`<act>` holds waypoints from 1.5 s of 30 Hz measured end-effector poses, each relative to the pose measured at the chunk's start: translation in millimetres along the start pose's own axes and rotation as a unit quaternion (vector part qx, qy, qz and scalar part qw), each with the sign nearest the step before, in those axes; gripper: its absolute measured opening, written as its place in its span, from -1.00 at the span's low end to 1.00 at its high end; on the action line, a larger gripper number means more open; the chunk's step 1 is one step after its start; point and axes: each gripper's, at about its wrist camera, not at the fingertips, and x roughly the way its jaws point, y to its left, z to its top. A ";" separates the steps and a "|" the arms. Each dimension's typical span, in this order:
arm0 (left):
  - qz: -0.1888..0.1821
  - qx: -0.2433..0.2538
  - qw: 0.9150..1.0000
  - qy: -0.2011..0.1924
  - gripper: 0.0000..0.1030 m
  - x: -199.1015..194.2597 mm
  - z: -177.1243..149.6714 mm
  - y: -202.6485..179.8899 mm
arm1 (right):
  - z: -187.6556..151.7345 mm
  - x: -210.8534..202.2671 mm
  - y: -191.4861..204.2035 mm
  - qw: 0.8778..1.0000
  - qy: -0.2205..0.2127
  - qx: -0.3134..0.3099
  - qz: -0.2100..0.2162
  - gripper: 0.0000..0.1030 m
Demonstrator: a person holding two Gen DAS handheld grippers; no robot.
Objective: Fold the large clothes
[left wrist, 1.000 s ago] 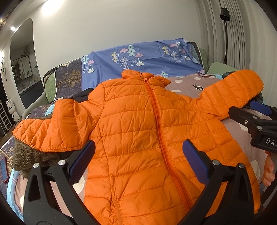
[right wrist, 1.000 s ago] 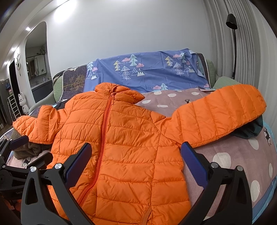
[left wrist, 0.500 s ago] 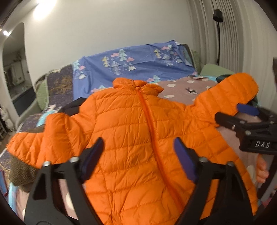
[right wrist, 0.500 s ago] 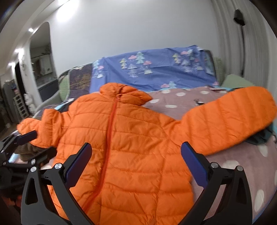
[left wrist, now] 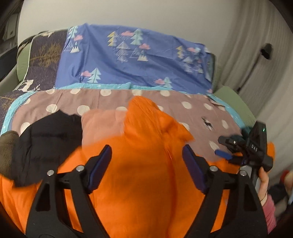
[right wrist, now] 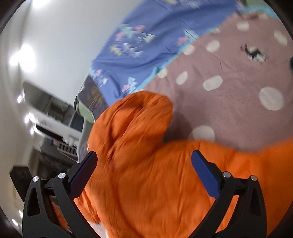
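1. Between the spread blue pads of the left gripper (left wrist: 147,167) lies the orange jacket (left wrist: 144,179); the jaws stand wide apart and hold nothing.
2. Over the jacket the right gripper (right wrist: 144,174) is also wide open, with only blurred orange fabric between its pads, not pinched.
3. Seen from the left wrist, the right gripper (left wrist: 224,149) stands at the right side, held by a hand (left wrist: 263,184), above the jacket's edge.
4. At the left, a black garment (left wrist: 47,139) lies against the jacket.
5. Under the jacket is the brown dotted bed cover (left wrist: 199,113).
6. Farther back lies a blue sheet with trees (left wrist: 131,62), then the white wall (left wrist: 146,12).
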 end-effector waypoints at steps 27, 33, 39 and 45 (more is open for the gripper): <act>-0.181 0.101 0.971 -0.117 -0.45 -21.3 38.0 -13.9 | 21.2 -34.6 88.6 0.937 -0.071 -0.259 0.223 -0.32; -0.208 0.135 0.963 -0.108 -0.06 -82.3 -60.7 -1.3 | -91.4 -86.7 91.9 0.902 -0.026 -0.403 0.153 0.27; -0.196 0.109 0.967 -0.119 0.18 -110.9 -131.8 21.5 | -163.3 -93.4 51.9 0.905 0.026 -0.416 0.084 0.39; -0.138 0.111 0.978 -0.107 0.17 -83.8 -136.3 -10.5 | -174.9 -77.1 59.5 0.943 -0.012 -0.328 0.058 0.39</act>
